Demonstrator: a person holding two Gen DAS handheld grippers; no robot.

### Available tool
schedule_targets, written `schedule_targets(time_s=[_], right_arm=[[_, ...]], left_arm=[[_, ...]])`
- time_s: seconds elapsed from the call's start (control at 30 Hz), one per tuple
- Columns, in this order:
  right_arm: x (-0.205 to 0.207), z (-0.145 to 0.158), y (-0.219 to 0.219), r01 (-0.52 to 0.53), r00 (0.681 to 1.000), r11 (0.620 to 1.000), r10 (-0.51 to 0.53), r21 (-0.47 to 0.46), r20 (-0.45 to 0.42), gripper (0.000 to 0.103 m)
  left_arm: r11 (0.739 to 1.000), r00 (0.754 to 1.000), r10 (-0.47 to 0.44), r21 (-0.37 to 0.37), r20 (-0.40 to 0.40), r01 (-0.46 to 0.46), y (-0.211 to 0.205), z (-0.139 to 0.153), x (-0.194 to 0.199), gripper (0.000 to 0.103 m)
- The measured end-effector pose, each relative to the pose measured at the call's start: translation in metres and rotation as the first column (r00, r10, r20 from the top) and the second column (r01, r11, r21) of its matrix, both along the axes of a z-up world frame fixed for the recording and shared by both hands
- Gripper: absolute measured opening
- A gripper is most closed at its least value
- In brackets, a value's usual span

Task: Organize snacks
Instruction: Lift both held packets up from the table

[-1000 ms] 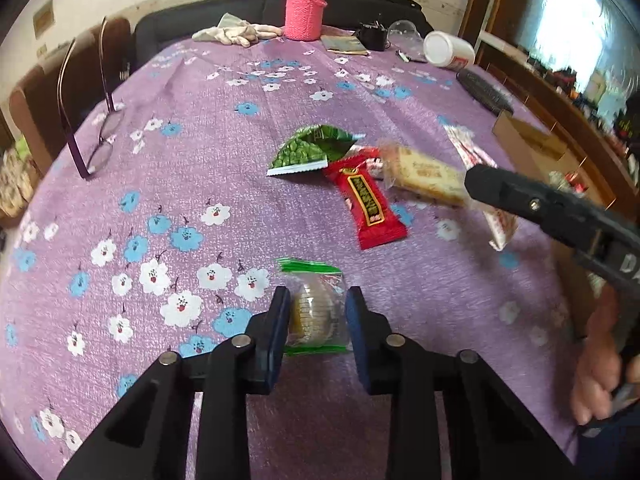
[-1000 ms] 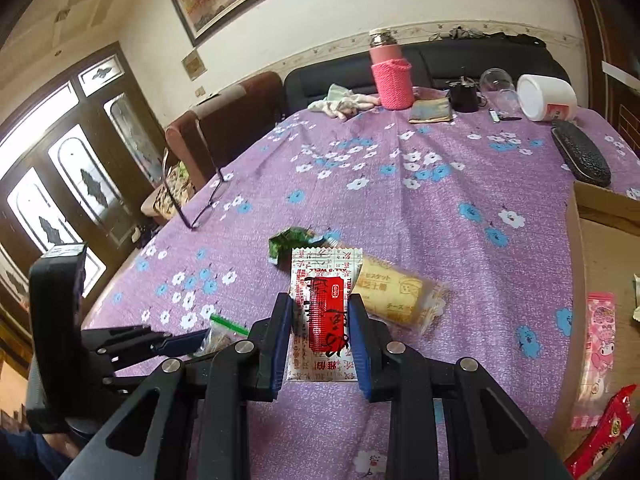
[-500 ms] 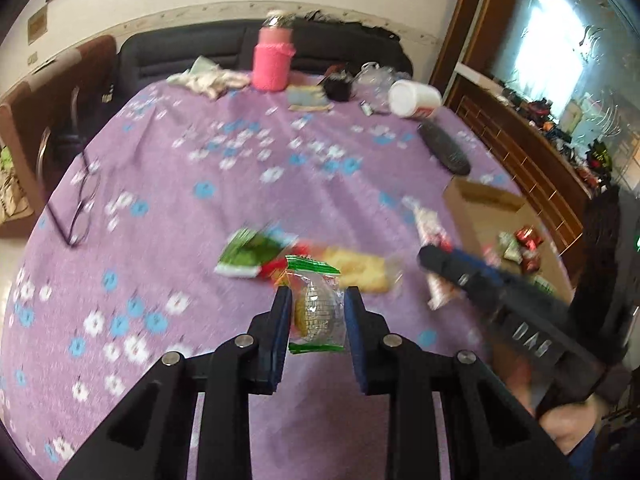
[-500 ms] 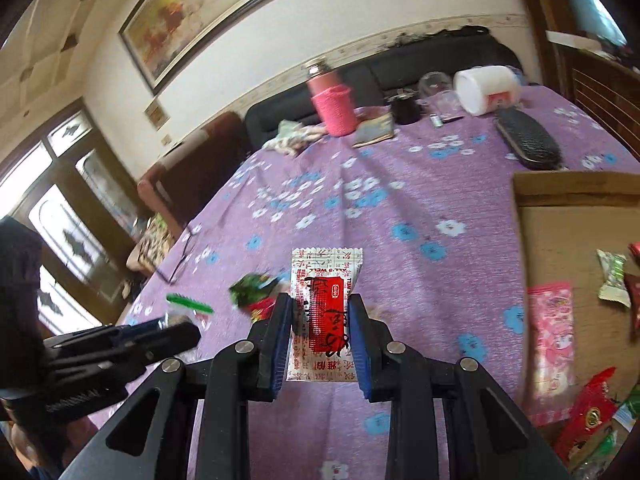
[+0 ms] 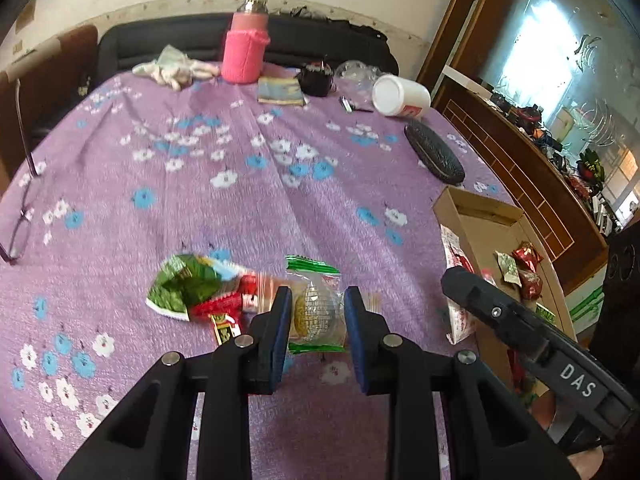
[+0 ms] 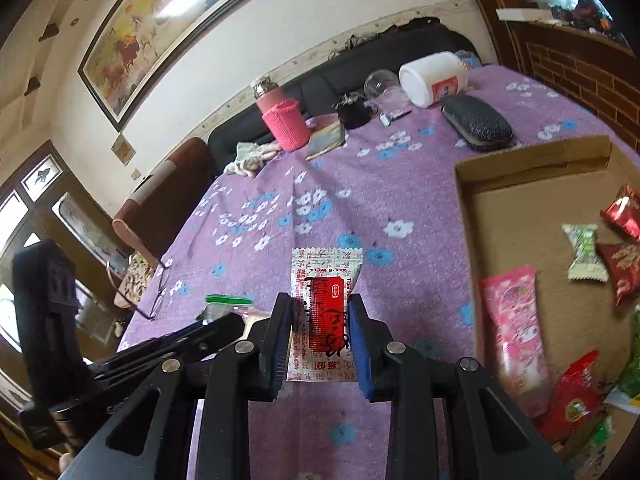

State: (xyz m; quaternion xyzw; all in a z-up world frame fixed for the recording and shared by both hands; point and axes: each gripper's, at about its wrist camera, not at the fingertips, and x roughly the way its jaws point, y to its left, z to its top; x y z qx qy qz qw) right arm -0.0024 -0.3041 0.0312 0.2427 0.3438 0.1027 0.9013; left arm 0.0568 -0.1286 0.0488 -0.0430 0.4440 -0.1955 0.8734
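Both grippers have swung toward the cardboard box (image 6: 532,196), left gripper (image 5: 316,316) clamping a clear cake pack (image 5: 316,304), right gripper (image 6: 320,328) a red-and-white sachet (image 6: 326,304); thin, slippery wrappers could slide out short of it.

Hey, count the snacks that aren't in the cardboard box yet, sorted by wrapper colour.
Clear pack with green ends, in the left fingers: 1
White-and-red sachet, in the right fingers: 1
Green packet, on the cloth: 1
Red packet, on the cloth: 1
Pale pack, blurred, on the cloth: 1
Total: 5

Lived-in room, daylight from both sides

Framed painting (image 6: 160,28) on pale wall (image 6: 328,12); black sofa (image 5: 168,40) behind purple-clothed desk (image 5: 248,208); bright window (image 5: 540,40) right.
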Motion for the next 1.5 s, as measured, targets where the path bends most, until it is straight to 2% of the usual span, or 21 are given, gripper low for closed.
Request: schedule_targets(time_s=[0.1, 0.3, 0.43, 0.73, 1.5], right_arm=[[-0.001, 0.000, 0.004, -0.011, 1.000, 1.000, 0.011, -0.010, 0.007, 0.030], [-0.003, 0.002, 0.008, -0.020, 1.000, 1.000, 0.021, -0.018, 0.017, 0.030], [-0.004, 0.001, 0.010, -0.028, 1.000, 0.999, 0.028, -0.018, 0.014, 0.030], [-0.007, 0.002, 0.012, -0.034, 0.999, 0.999, 0.035, -0.021, 0.028, 0.030], [-0.009, 0.002, 0.014, -0.038, 0.999, 0.999, 0.039, -0.022, 0.036, 0.031]], left_arm=[[1.000, 0.999, -0.027, -0.011, -0.023, 0.026, -0.004, -0.004, -0.002, 0.026], [0.998, 0.999, -0.043, 0.038, 0.032, 0.041, -0.012, 0.002, -0.012, 0.026], [0.998, 0.999, -0.034, 0.048, 0.041, 0.032, -0.011, 0.002, -0.012, 0.026], [0.994, 0.993, 0.007, 0.112, 0.114, -0.020, -0.007, 0.008, -0.011, 0.026], [0.983, 0.981, 0.002, 0.178, 0.196, -0.037, -0.016, 0.013, -0.022, 0.026]])
